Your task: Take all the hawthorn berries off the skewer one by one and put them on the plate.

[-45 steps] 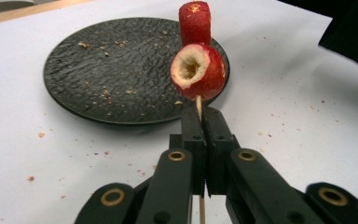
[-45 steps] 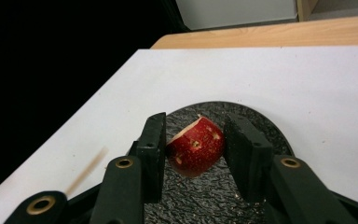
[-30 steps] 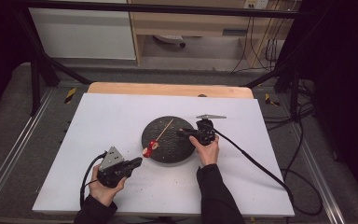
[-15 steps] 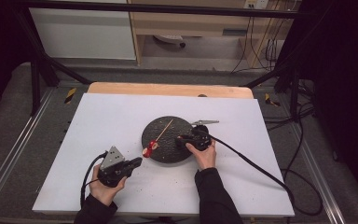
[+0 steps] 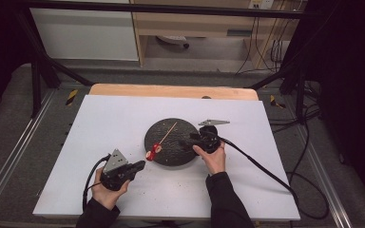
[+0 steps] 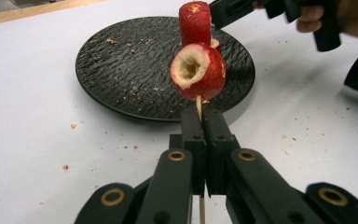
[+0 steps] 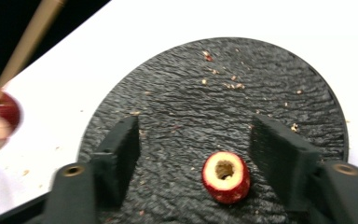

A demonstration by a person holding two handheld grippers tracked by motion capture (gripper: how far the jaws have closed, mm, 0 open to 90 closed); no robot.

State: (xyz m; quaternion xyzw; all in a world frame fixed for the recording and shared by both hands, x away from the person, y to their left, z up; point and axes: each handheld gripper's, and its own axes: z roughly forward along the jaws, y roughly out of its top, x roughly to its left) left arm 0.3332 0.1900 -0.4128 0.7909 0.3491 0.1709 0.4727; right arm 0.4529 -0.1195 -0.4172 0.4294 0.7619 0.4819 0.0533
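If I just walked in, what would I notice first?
Probably the red fruit pieces stuck on a thin wooden skewer, which the left gripper pinches shut by its end, just in front of a round black plate in the middle of the white table. Next, one more hollow red fruit ring lies on the plate, loose between the right gripper's jaws, which have just opened.

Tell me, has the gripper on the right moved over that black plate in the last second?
Yes. The right gripper has dropped back toward the person along the black plate's right rim, and its jaws have just been opening, with a fruit piece lying loose between them.
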